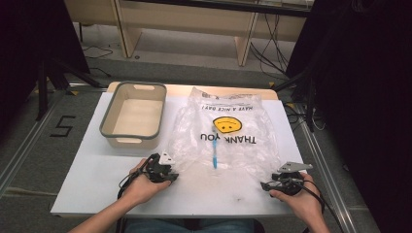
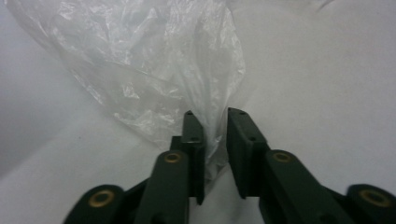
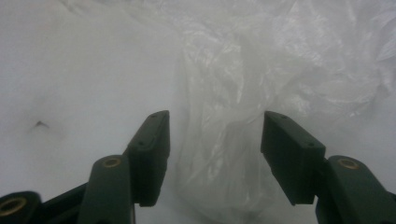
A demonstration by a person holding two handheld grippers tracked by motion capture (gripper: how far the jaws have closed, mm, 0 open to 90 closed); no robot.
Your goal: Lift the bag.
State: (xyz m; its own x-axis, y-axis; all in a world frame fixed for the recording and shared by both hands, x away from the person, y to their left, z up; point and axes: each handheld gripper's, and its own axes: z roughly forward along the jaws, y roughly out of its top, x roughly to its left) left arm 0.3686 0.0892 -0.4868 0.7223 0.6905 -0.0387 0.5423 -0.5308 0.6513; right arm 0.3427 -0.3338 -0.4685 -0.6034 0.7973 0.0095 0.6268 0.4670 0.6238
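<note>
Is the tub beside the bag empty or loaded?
Empty: the tub shows only its bare beige floor in the high view; the plastic bag lies beside it.

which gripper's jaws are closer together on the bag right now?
The left gripper: its jaws stand narrowly apart around a handle strip of the plastic bag. The right gripper has wide jaws straddling the other handle.
</note>
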